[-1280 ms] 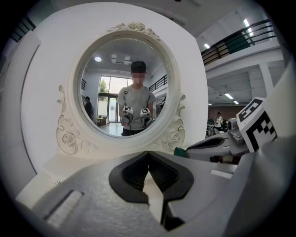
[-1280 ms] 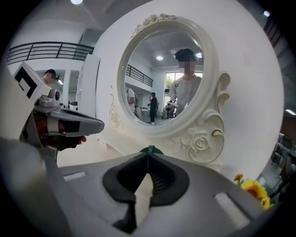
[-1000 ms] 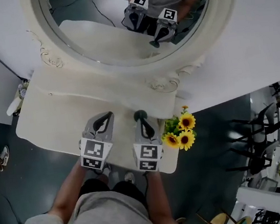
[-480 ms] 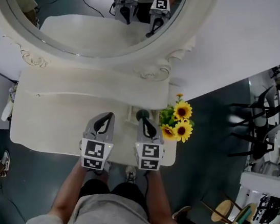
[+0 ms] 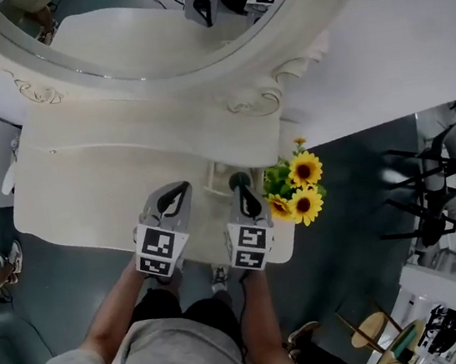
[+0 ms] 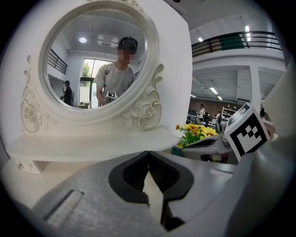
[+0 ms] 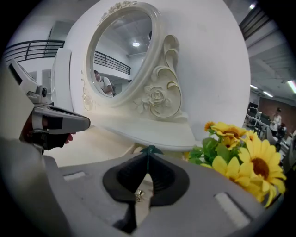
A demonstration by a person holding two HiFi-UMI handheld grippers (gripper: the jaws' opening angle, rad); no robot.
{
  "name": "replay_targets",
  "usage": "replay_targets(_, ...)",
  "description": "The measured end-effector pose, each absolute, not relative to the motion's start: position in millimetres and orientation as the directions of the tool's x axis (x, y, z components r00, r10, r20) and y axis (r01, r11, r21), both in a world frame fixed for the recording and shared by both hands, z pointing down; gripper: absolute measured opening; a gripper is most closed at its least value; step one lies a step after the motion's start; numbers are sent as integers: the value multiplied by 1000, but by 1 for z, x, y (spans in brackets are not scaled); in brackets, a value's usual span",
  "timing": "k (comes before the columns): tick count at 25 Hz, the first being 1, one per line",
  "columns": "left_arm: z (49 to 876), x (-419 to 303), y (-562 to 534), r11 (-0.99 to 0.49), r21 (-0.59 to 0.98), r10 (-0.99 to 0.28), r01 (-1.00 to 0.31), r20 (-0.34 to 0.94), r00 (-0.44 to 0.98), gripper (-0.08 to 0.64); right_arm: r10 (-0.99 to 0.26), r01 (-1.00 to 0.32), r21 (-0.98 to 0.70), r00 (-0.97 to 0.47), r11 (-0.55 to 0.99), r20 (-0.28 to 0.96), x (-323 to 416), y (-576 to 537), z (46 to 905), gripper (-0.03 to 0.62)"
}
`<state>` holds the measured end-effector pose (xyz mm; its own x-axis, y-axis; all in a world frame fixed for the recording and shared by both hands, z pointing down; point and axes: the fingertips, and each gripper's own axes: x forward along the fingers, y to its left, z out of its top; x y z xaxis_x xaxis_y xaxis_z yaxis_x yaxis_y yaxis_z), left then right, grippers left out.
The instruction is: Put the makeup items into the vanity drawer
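No makeup item shows in any view. On the cream vanity top (image 5: pixel 86 188), a small white drawer (image 5: pixel 212 179) juts out from under the mirror shelf, between my two grippers. My left gripper (image 5: pixel 182 186) hovers over the top left of the drawer, shut and empty; its jaws (image 6: pixel 148 152) meet at the tip. My right gripper (image 5: pixel 236 182) is over the drawer's right side, also shut, with nothing seen between its teal tips (image 7: pixel 149 149). A small metal knob (image 7: pixel 137 196) shows beneath the right jaws.
The oval mirror (image 5: pixel 130 22) with its carved frame stands at the back of the vanity. A bunch of sunflowers (image 5: pixel 298 190) sits at the right front corner, close beside my right gripper. The vanity's front edge is just under both grippers; furniture stands on the floor at right.
The view has shifted, so less of the mirror shows. The white drawer edge has come into sight between the grippers. Both grippers stay shut and sit slightly nearer the front edge.
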<state>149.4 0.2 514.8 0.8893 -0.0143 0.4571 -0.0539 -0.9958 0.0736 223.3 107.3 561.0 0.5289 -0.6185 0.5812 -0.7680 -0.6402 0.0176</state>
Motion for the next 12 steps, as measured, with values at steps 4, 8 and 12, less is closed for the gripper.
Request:
replay_targets(4, 525, 151, 3, -996, 78, -5, -47, 474, 881, 11, -612, -763, 1, 519, -646, 598, 224, 108, 571, 12)
replay_targets(8, 529, 151, 7, -996, 81, 3, -41, 478, 878, 11, -612, -766, 3, 517, -643, 599, 224, 109, 579, 12)
replay_targets(12, 530, 147, 9, -996, 83, 0, -46, 482, 876, 11, -615, -756, -11, 524, -655, 590, 223, 111, 579, 41)
